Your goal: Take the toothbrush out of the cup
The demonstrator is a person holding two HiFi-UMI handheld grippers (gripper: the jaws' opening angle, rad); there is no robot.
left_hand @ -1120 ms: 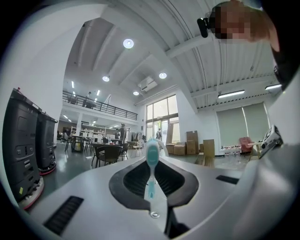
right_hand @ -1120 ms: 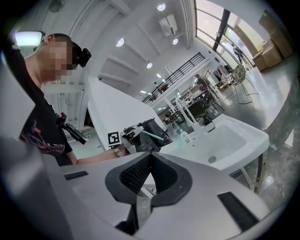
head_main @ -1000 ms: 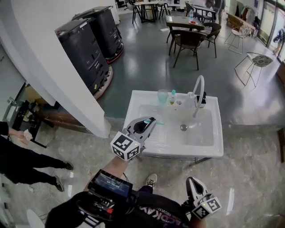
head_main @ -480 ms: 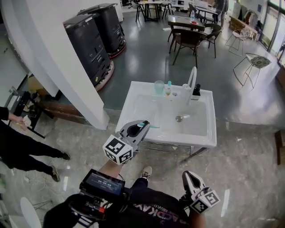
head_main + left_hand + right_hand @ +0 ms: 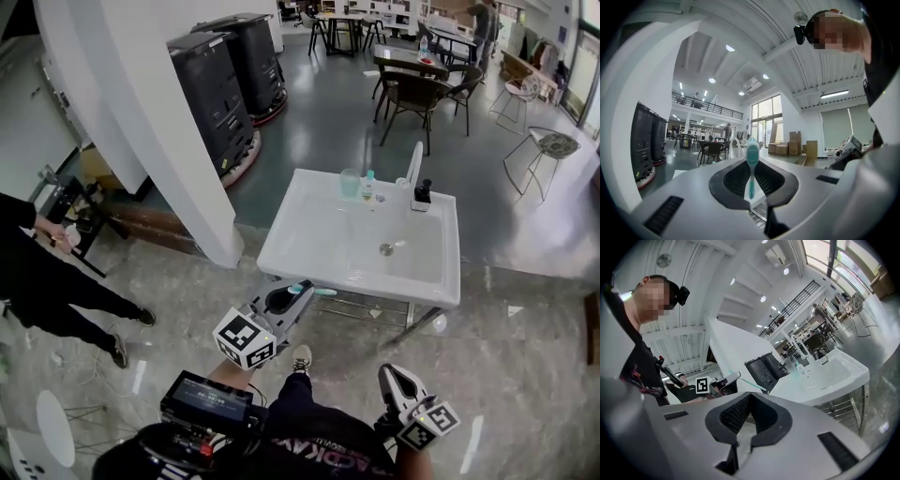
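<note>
Moved since earlier: left claw has drawn back from the wash basin toward the person, carrying the teal toothbrush with it; the basin now lies well ahead of its tips rather than under them.
Left claw: clamped on the toothbrush handle, the bristle head sticking out past the tips.
Right claw: jaws together with nothing between them, held low at the person's side, well behind and to the right of the left claw.
Toothbrush: in the left claw, clear of the cup.
Cup: translucent green tumbler, upright on the basin's back ledge, far ahead of the left claw; a small bottle stands just beside it and the faucet is further right.
Done: the brush looks fully out of the cup, so the removal itself seems complete.
Left: at most setting the brush down or holding it, as far as I can judge.
Writing: white print on the person's dark shirt is cut off and unreadable; the bottle label and the small screen on the chest rig are too small to read; the claw cubes show only black-and-white marker squares.
</note>
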